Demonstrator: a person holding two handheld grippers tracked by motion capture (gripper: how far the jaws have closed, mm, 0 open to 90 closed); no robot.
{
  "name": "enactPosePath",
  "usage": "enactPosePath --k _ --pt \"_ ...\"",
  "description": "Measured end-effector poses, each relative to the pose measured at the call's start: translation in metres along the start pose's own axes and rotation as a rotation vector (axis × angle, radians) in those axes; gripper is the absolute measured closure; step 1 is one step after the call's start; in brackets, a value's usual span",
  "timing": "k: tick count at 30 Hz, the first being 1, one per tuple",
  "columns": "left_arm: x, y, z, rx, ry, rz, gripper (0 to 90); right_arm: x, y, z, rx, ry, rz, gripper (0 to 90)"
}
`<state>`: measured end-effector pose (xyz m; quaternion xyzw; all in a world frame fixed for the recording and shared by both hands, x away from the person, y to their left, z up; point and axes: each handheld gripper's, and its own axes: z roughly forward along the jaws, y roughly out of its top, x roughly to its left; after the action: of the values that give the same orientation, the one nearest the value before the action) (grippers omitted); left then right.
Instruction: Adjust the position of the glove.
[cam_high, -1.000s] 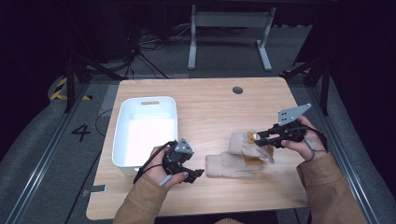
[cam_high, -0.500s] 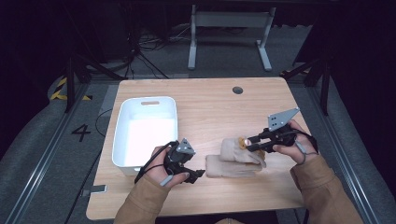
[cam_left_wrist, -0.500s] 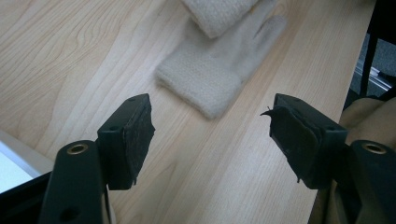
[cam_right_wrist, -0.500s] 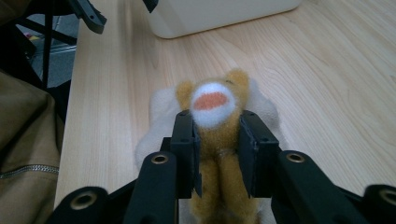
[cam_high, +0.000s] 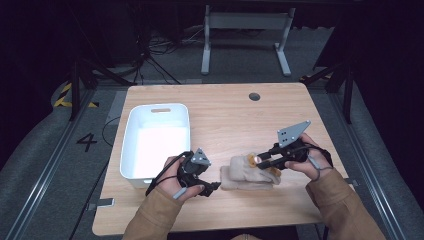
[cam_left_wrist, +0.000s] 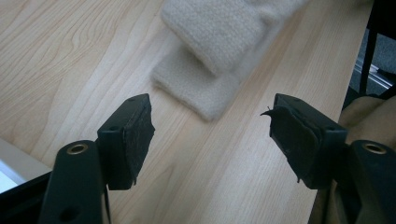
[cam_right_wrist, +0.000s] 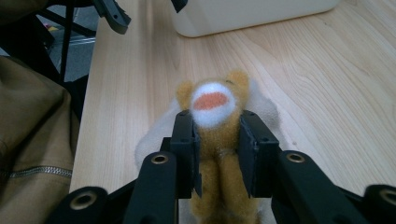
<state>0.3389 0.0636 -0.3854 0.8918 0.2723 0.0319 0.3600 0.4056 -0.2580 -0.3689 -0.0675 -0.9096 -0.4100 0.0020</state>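
Plush toy (cam_right_wrist: 219, 140) gripped in right gripper (cam_high: 262, 161) jaws, lowered toward cream cloth (cam_high: 247, 177) since a second ago; left gripper (cam_left_wrist: 212, 135) jaws held open, empty.

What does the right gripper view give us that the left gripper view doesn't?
Right gripper view: the right gripper shut on an orange plush toy, with the white bin beyond. Left gripper view: the left gripper with jaws apart and nothing between them, aimed at the folded edge of the cream cloth. Both: the wooden table and the cloth.
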Motion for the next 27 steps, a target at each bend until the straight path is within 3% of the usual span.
enactPosePath --k 19,27 --pt "-0.002 0.003 0.003 -0.001 -0.008 0.008 30.7 0.002 -0.003 0.024 -0.001 0.013 -0.01 69.6" --pt "-0.002 0.004 0.003 0.003 -0.013 0.011 30.5 -0.002 -0.011 0.038 0.066 0.027 0.011 68.7"
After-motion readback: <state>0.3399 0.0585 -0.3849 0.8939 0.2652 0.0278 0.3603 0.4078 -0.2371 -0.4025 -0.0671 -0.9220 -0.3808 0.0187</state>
